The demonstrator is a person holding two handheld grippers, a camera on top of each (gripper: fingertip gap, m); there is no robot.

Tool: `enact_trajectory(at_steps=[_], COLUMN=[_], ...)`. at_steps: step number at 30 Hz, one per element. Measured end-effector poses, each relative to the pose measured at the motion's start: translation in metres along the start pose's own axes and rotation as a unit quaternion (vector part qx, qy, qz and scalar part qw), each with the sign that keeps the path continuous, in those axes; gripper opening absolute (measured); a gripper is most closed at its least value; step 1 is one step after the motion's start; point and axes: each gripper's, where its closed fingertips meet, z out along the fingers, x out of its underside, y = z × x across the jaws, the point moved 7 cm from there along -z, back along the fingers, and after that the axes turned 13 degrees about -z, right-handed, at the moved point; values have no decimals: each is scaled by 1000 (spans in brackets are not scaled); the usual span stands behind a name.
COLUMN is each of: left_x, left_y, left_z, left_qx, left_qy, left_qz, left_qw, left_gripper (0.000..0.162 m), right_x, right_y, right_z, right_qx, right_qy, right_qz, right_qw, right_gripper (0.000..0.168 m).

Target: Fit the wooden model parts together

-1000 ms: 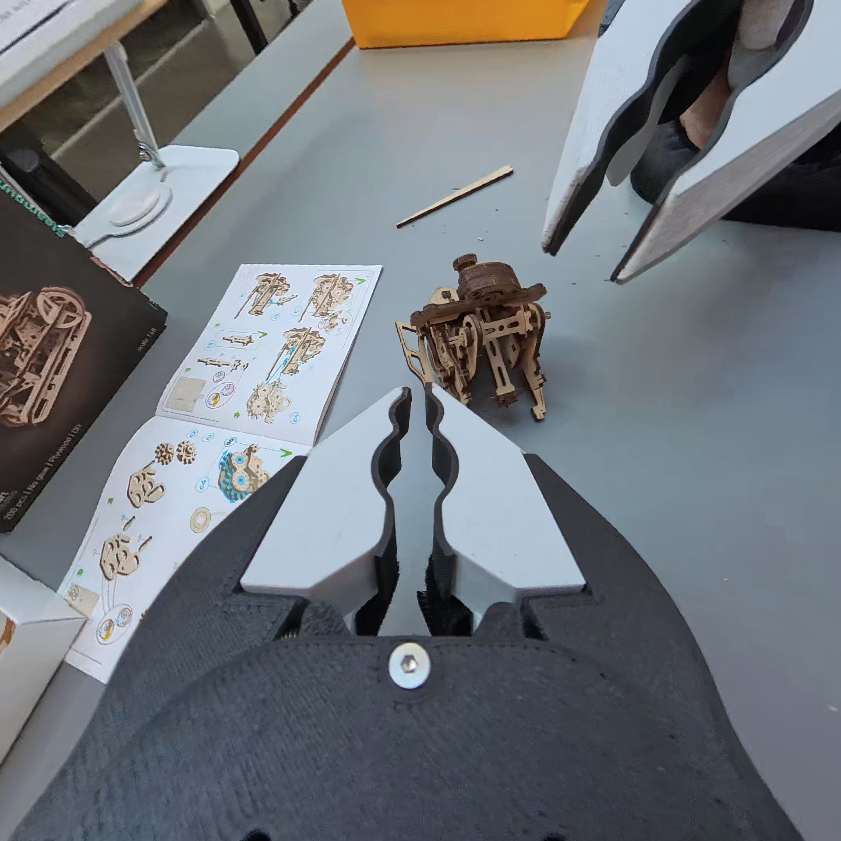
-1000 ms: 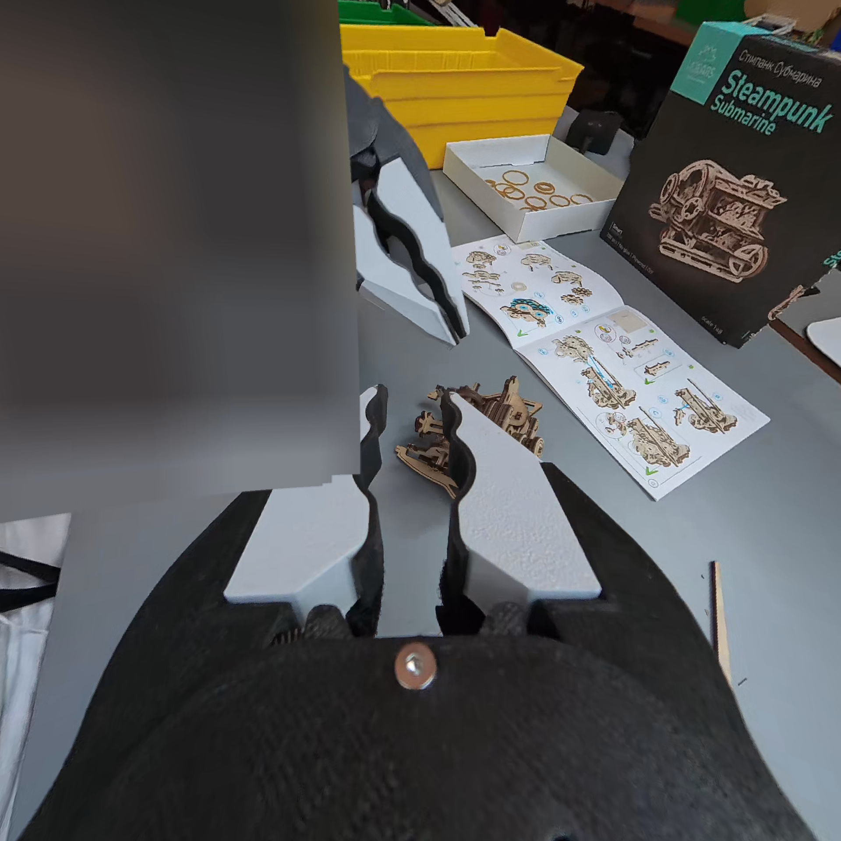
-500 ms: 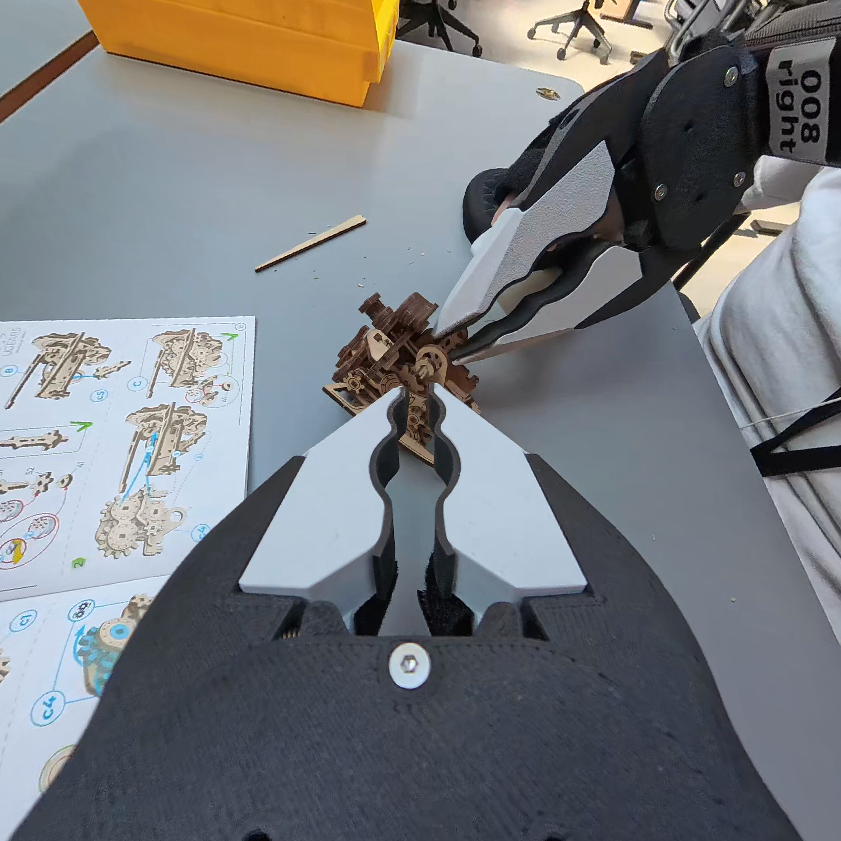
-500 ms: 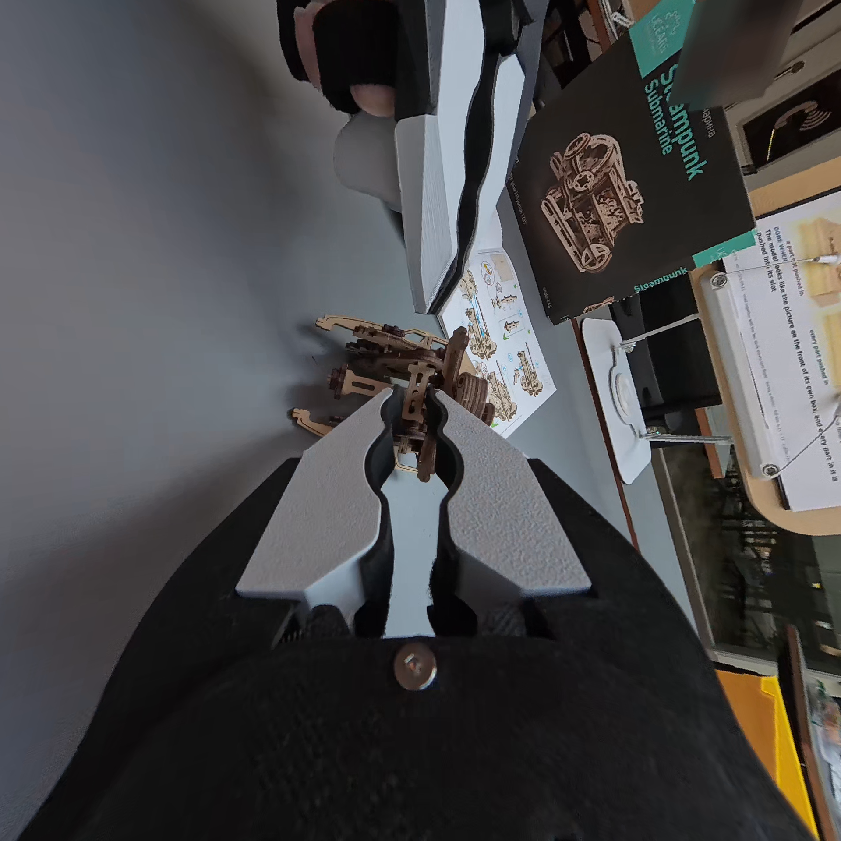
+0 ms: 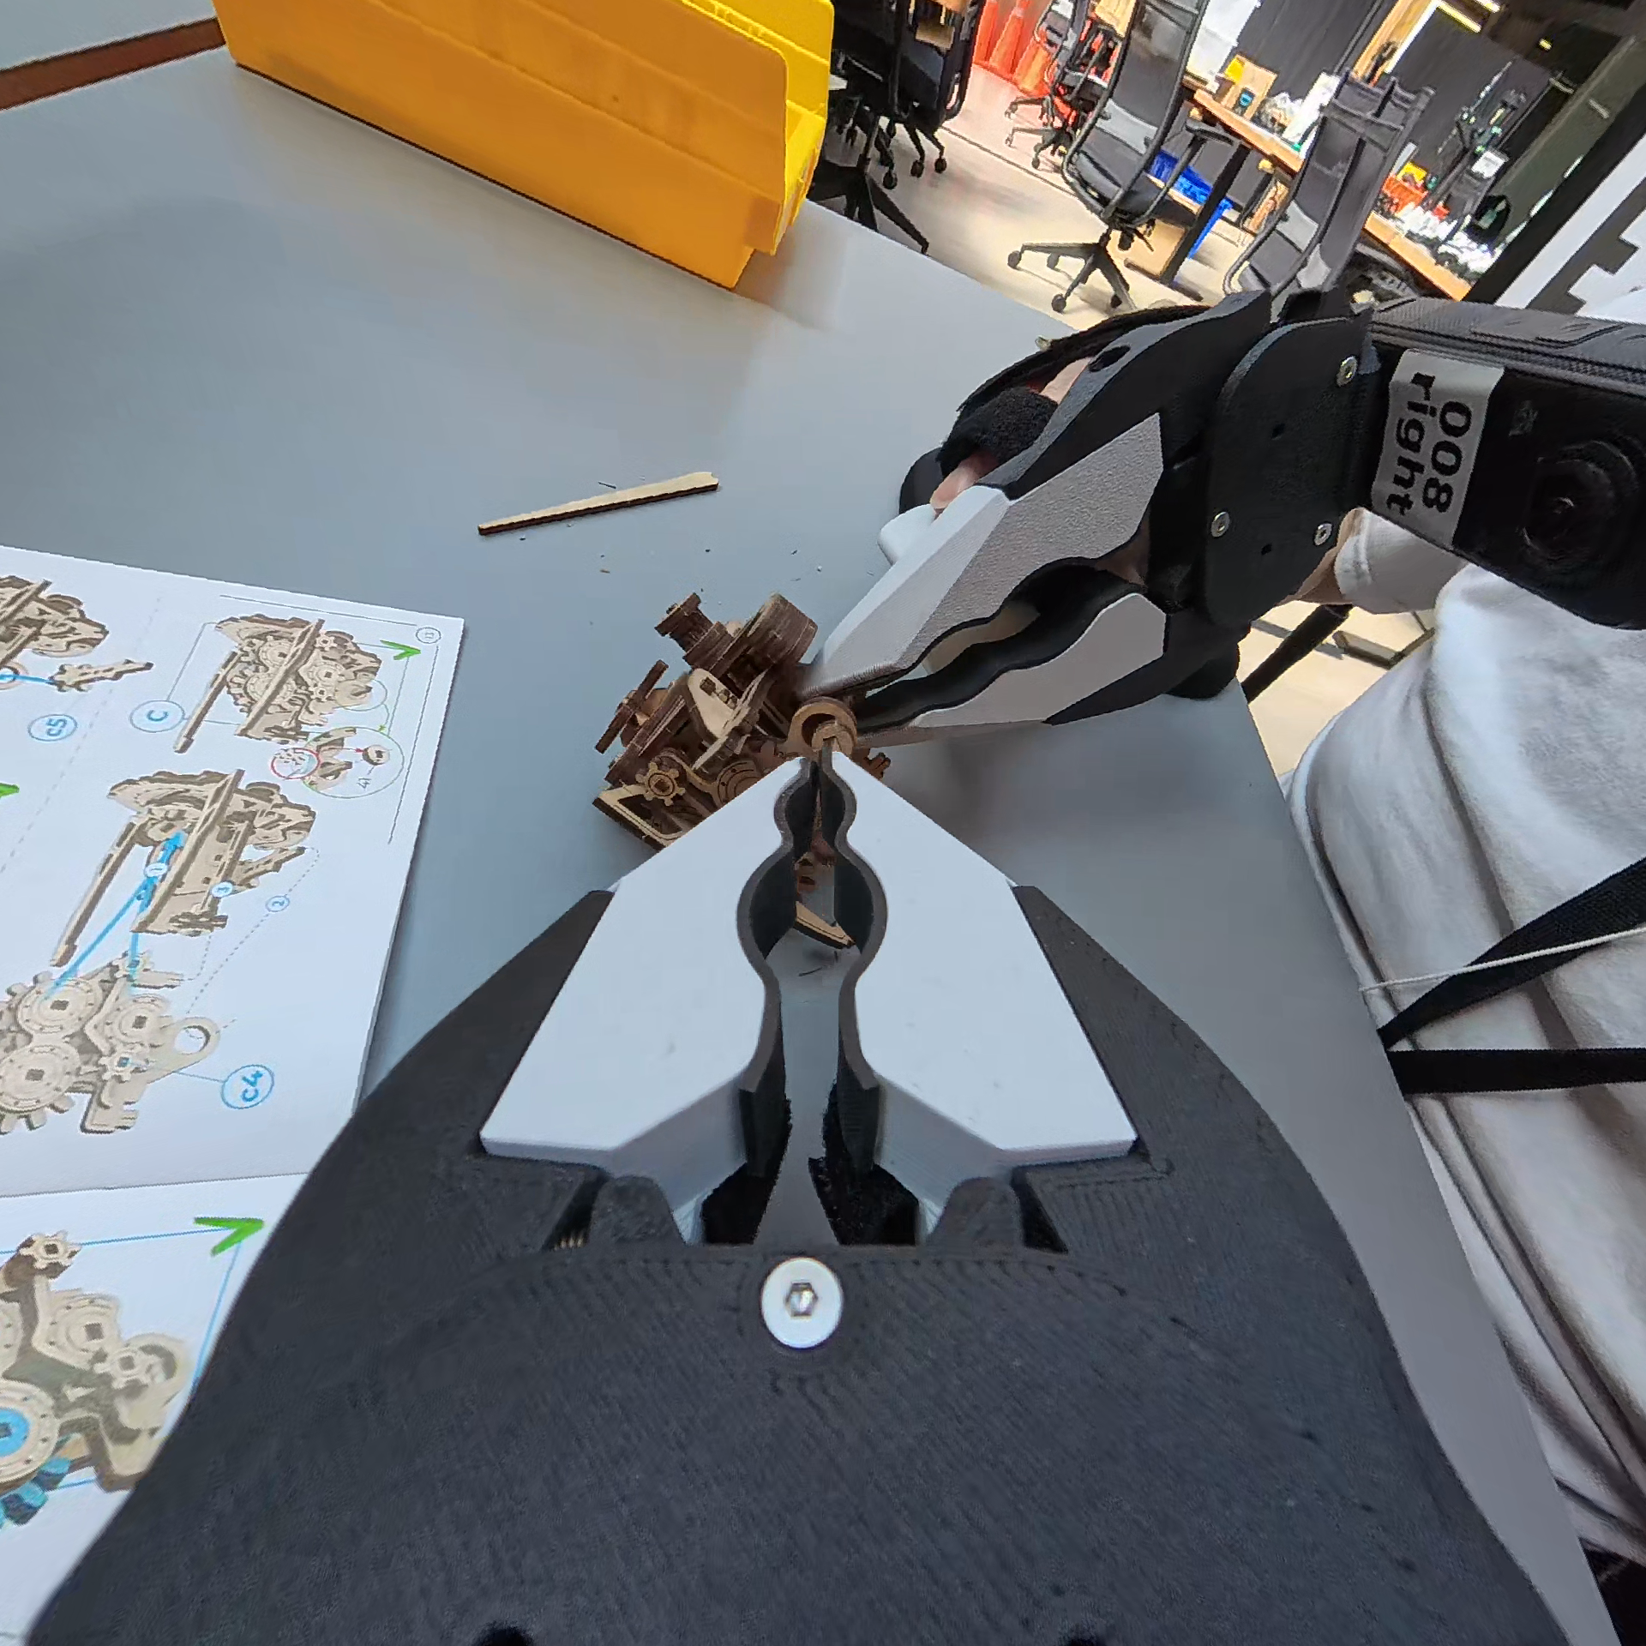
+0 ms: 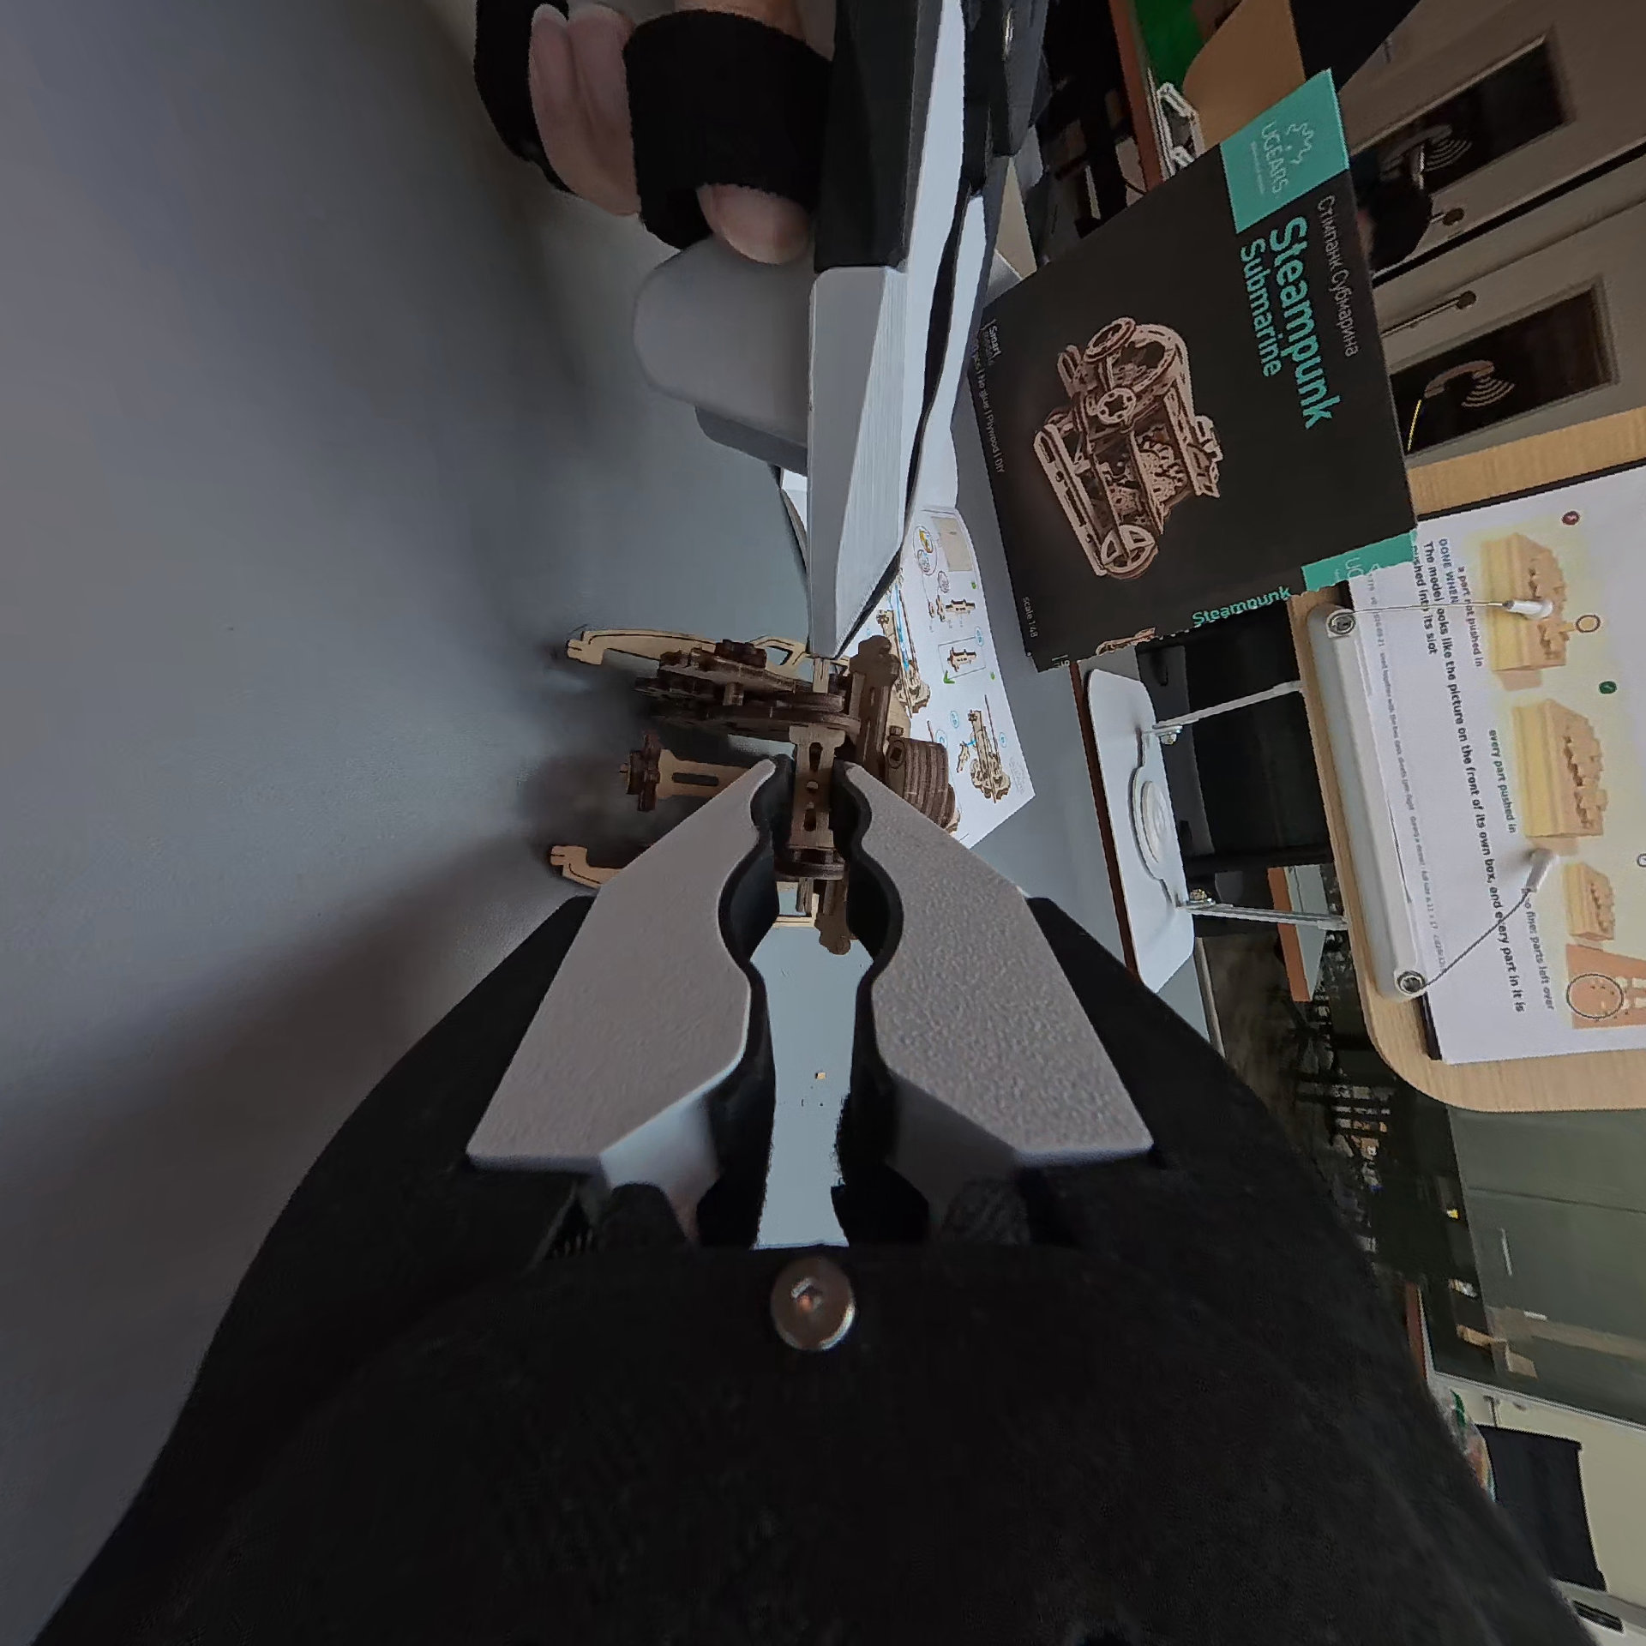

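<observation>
The wooden model (image 5: 712, 712), a partly built assembly of dark and pale plywood pieces, rests on the grey table (image 5: 356, 374) just beside the open instruction booklet (image 5: 205, 802). Both tongs meet at its near right corner. The left tongs (image 5: 815, 784) reach it from directly behind, clenched on a thin projecting piece below a small round hub (image 5: 821, 729). The right tongs (image 5: 837, 704) enter from the right, lying nearly level with the table, tips at the same hub. In the right wrist view the right tongs (image 6: 806, 784) are clamped on a slotted upright piece (image 6: 812, 802) of the model, whose long axis runs across that picture. Neither hand is clearly nearer; both are in contact.

The right wrist view alone shows the model's pale runners (image 6: 677, 643), the kit box (image 6: 1193, 374) and the left tongs side-on. The left wrist view alone shows a loose wooden sliver (image 5: 597, 505) and the yellow bin (image 5: 552, 116), well apart.
</observation>
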Motion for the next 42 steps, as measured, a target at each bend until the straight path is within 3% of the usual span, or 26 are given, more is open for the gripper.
enact_trajectory(at_steps=[9, 27, 42], left_x=[-1, 1, 0], left_y=[6, 5, 3], left_z=[2, 8, 10], left_qx=[48, 21, -12], left_qy=[-8, 13, 11], left_qz=[-97, -93, -88], left_qw=[994, 995, 996], left_gripper=[5, 0, 1], right_x=[5, 7, 4], right_y=[2, 0, -2], right_z=[2, 6, 7], right_qx=[3, 2, -15], right_qy=[-25, -66, -53], right_qz=[8, -33, 10], right_qw=[1000, 997, 998], right_gripper=[6, 6, 2])
